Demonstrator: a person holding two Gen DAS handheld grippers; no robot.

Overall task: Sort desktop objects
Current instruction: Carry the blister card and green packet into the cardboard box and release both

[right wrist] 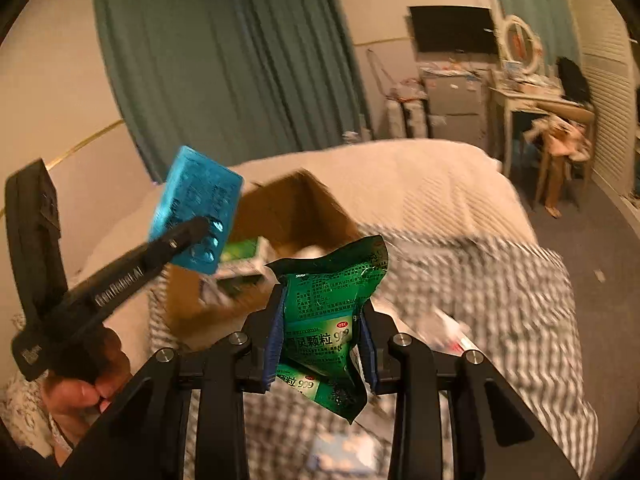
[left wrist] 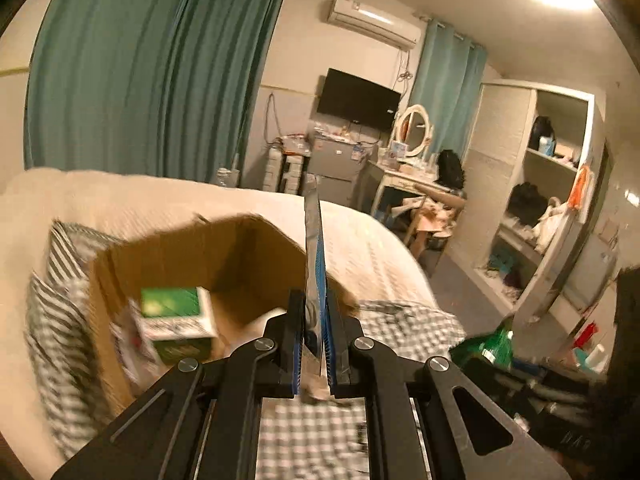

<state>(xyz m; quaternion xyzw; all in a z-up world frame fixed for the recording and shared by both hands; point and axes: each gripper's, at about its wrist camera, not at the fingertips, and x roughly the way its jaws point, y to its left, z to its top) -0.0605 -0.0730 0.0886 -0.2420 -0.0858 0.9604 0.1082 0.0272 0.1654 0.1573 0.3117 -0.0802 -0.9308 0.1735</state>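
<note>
Your right gripper (right wrist: 322,332) is clamped on a green medicine sachet (right wrist: 332,320) that stands up between its pads. Your left gripper (left wrist: 314,336) pinches a blue blister pack (right wrist: 196,208) edge-on, raised up and left of the right one. Beyond both, an open cardboard box (left wrist: 240,256) on the bed (left wrist: 372,248) holds a green-and-white carton (left wrist: 176,316).

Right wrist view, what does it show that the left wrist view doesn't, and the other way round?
Only the right wrist view shows the green sachet pack clamped in the right gripper, and the flat blue face of the blister pack held by the left gripper. Only the left wrist view shows that blister pack edge-on, plus the air conditioner. Both show the cardboard box holding a green and white carton.
</note>
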